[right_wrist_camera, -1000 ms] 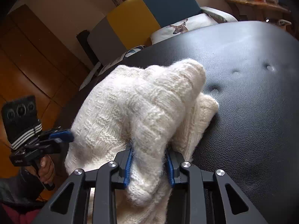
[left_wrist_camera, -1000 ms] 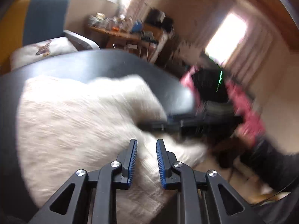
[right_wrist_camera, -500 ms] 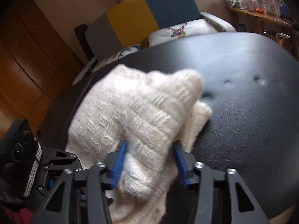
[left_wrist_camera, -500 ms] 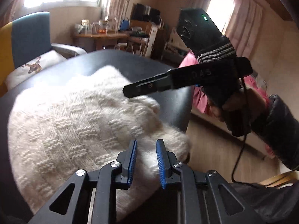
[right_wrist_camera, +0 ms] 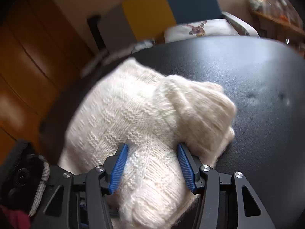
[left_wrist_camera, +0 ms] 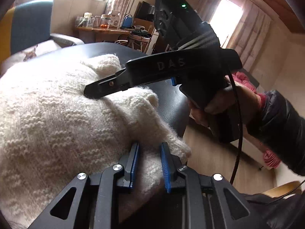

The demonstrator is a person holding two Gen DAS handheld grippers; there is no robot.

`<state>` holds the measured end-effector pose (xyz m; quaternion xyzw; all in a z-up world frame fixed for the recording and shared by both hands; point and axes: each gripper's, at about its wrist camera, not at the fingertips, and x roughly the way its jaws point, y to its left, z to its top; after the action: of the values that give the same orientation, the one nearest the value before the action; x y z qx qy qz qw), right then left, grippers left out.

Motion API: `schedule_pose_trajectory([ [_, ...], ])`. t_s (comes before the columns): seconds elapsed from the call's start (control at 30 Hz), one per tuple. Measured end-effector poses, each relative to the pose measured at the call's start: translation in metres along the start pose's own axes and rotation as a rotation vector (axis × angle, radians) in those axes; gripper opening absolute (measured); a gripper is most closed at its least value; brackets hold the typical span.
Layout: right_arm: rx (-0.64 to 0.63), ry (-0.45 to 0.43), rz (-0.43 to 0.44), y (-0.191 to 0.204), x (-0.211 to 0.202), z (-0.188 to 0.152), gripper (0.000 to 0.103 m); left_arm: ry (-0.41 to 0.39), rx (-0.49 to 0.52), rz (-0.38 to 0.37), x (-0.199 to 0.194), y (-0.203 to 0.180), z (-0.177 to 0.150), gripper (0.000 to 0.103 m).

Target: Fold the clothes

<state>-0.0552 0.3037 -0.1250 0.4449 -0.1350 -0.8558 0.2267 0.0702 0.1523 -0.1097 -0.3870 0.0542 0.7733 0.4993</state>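
A living room with a wooden floor and a yellow and teal chair point(right_wrist_camera: 162, 5) lies behind the black padded counter point(right_wrist_camera: 257, 76). The white knitted sweater point(left_wrist_camera: 57, 124) lies in a rough heap on the counter, close to its near edge, with one sleeve doubled over the body.

The right gripper point(right_wrist_camera: 152, 164) straddles that sleeve fold. Its jaws have just been opening and then narrowing a little. They now stand half wide, with knit between them that does not look squeezed. The left gripper point(left_wrist_camera: 149, 164) hangs over the sweater's corner at the counter's edge, its jaws narrow and apart. Knit shows through the gap, but I cannot tell whether it lies between the pads or below them.

The step looks like laying the sleeve and squaring the body. To do it well, the right jaws should clear the fuzzy yarn fully before lifting, or they will drag the fold open. The left should take a deep bite of the thick edge, not loose fibres. The corner near the edge could slip off, so draw it inward.
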Motion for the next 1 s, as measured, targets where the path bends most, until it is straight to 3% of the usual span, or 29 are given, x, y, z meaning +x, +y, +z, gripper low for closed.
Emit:
schedule_pose_trajectory([
  [0.17,-0.017,0.011,-0.022,0.006,-0.001,0.003,0.052,-0.083,-0.062,0.036,-0.038,0.010,-0.004,0.021],
  [0.33,-0.062,0.079,-0.056,0.028,-0.011,0.033,0.060,-0.202,-0.123,0.177,-0.080,0.038,-0.013,0.022],
  [0.5,-0.174,0.067,0.068,0.081,-0.003,0.080,0.062,-0.145,-0.119,0.223,-0.073,0.050,-0.028,0.023],
  [0.57,-0.194,0.089,0.139,0.102,0.020,0.102,0.062,-0.115,-0.111,0.235,-0.065,0.051,-0.034,0.023],
  [0.67,-0.192,0.175,0.137,0.116,0.077,0.128,0.062,-0.118,-0.102,0.255,-0.055,0.049,-0.039,0.023],
  [0.7,-0.179,0.221,0.112,0.114,0.099,0.133,0.062,-0.117,-0.100,0.258,-0.054,0.049,-0.039,0.023],
  [0.77,-0.167,0.328,-0.029,0.101,0.148,0.134,0.062,-0.121,-0.111,0.248,-0.053,0.053,-0.041,0.023],
  [0.83,-0.147,0.322,-0.041,0.085,0.175,0.130,0.064,-0.129,-0.138,0.226,-0.052,0.058,-0.042,0.023],
  [1.0,-0.143,0.291,-0.023,0.082,0.175,0.129,0.064,-0.140,-0.116,0.242,-0.056,0.055,-0.050,0.023],
])
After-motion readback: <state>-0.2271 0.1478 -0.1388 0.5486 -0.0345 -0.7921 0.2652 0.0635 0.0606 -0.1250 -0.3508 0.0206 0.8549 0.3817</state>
